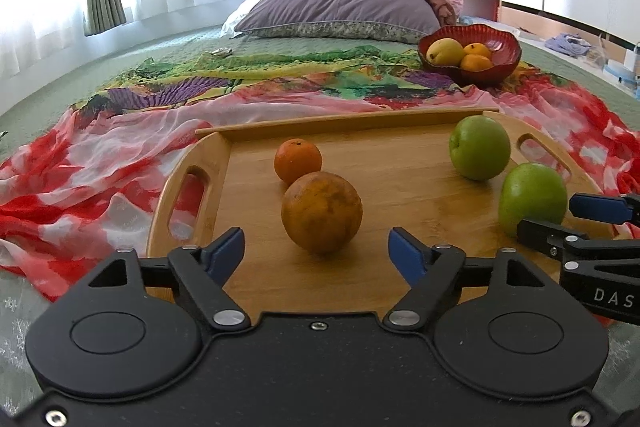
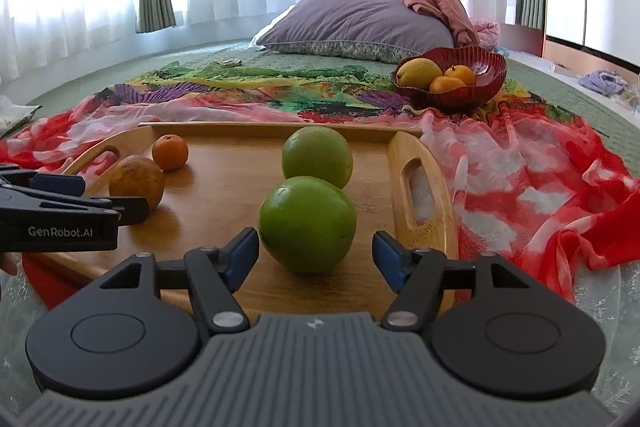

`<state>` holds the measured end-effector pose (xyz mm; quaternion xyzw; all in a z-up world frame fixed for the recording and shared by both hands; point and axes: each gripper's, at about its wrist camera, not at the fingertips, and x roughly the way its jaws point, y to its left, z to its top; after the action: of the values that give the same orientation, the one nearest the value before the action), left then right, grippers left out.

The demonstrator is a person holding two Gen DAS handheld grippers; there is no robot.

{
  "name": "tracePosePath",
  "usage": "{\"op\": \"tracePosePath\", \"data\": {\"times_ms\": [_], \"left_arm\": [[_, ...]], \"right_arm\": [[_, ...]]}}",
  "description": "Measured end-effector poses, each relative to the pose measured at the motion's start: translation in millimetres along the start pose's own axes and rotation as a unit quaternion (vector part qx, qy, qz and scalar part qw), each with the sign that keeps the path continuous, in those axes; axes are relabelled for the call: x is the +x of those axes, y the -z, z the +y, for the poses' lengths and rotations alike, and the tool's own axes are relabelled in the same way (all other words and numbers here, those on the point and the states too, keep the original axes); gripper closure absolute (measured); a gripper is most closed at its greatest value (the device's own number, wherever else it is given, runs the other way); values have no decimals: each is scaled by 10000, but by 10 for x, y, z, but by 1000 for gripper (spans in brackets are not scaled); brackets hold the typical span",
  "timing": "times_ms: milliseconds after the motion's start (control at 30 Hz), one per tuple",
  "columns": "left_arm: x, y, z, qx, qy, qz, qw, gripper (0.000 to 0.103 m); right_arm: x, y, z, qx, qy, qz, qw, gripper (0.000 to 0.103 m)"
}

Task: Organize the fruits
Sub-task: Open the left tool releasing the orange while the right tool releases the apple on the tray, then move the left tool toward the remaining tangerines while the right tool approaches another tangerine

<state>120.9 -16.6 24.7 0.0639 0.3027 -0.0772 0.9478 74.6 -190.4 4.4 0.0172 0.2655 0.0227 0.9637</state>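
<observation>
2 oranges [image 1: 322,211], 2 green apples [image 2: 307,223] on wooden tray [image 1: 400,279]

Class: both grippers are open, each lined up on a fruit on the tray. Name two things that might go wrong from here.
1. The big orange sits loose ahead of the open left gripper; a nudge from a finger may roll it into the small orange touching it.
2. The near green apple may likewise roll off the right gripper into the far apple.

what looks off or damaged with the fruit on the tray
The larger orange nearest the left gripper has brown, blotchy skin, unlike the bright smaller orange behind it. Nothing is spilled on the wooden tray.
</observation>
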Motion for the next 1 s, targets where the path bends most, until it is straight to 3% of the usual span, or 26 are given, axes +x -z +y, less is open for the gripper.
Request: {"op": "tracePosePath", "data": {"times_ms": [433, 1000], "left_arm": [[-318, 184, -34, -32, 209, -3, 9998, 20], [-732, 431, -182, 279, 442, -126, 9986, 12]], "right_arm": [[-264, 129, 61, -175, -226, -105, 9995, 23], [-607, 393, 184, -591, -563, -239, 9964, 19]]}}
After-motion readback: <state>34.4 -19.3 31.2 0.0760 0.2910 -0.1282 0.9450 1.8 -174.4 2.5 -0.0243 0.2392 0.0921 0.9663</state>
